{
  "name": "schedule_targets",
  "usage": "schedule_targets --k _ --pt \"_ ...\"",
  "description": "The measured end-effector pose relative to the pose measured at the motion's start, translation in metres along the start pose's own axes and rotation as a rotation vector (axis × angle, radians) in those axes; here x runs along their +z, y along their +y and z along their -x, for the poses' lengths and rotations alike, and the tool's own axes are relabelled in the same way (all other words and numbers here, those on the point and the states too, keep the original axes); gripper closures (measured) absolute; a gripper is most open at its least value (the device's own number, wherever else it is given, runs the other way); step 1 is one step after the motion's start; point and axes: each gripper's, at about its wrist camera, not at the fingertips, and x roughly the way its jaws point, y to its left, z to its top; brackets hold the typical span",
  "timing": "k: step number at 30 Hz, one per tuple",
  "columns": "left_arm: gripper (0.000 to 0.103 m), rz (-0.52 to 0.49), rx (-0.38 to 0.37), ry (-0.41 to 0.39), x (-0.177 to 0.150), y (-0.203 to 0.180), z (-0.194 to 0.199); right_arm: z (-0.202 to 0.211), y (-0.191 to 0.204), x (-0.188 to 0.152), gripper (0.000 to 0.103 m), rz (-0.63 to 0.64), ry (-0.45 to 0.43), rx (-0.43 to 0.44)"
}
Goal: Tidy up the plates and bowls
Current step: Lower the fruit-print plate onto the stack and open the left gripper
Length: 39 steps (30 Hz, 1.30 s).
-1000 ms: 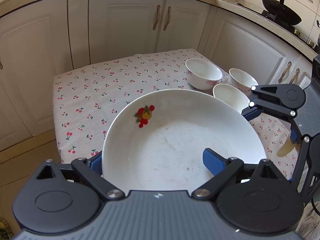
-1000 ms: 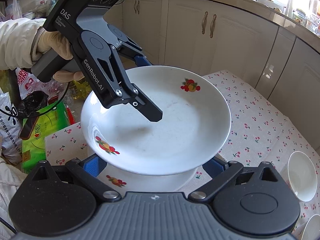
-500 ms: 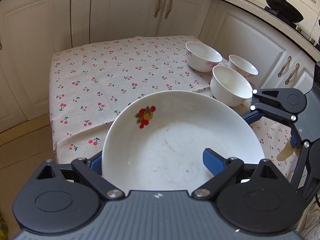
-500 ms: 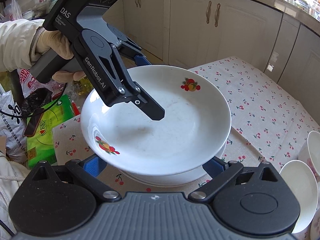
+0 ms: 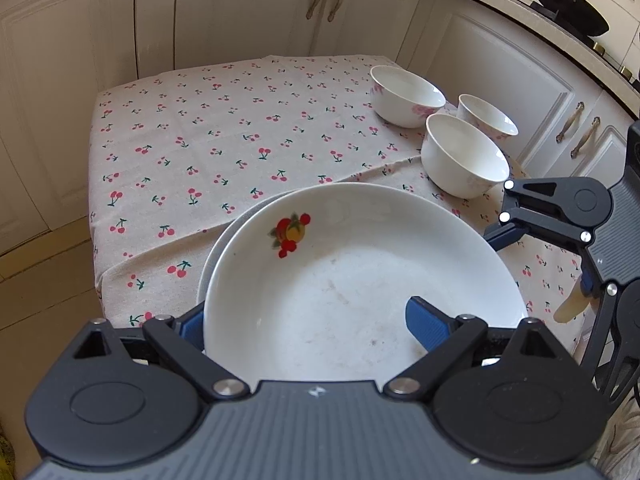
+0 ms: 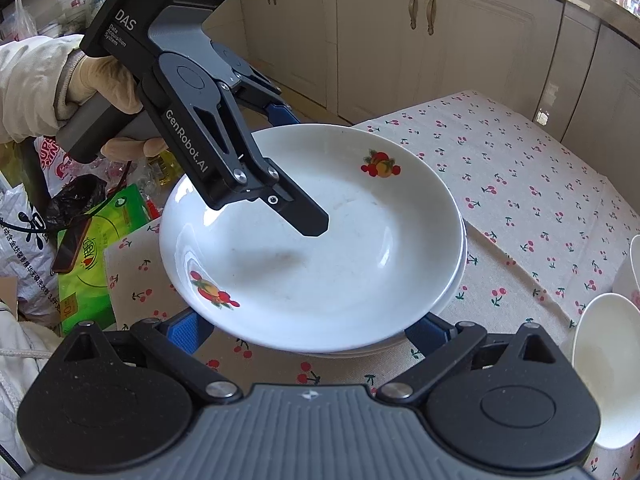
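Note:
A white deep plate (image 5: 352,280) (image 6: 320,248) with fruit decals hangs between both grippers, just over or on a second plate (image 5: 212,252) (image 6: 456,284); I cannot tell whether the two touch. My left gripper (image 5: 304,316) (image 6: 300,168) straddles its rim, one finger inside the dish and the other outside below the edge, shut on it. My right gripper (image 6: 308,332) clasps the near arc from underneath, its pads wide apart and partly hidden by the rim. Three white bowls (image 5: 464,156) (image 5: 404,96) (image 5: 486,120) stand at the table's far right.
The cherry-print tablecloth (image 5: 200,140) covers a small table ringed by cream cabinets. A black wok (image 5: 568,12) sits on the counter. Bags and a green box (image 6: 92,248) lie on the floor beside the table. A gloved hand (image 6: 108,92) holds the left gripper.
Both grippers have sunk together with the plate, and the gap to the lower plate has nearly closed. Neither gripper's jaws have changed.

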Motion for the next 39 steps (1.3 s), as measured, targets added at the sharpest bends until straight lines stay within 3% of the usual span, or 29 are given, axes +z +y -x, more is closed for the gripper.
schedule_targets --k 23,39 --pt "0.007 -0.001 -0.005 0.097 0.01 0.0 -0.009 0.006 -0.004 -0.007 0.001 -0.051 0.019 -0.018" --pt "0.006 0.034 -0.007 0.07 0.003 0.006 0.011 0.002 0.003 -0.003 0.0 -0.01 0.015 -0.036"
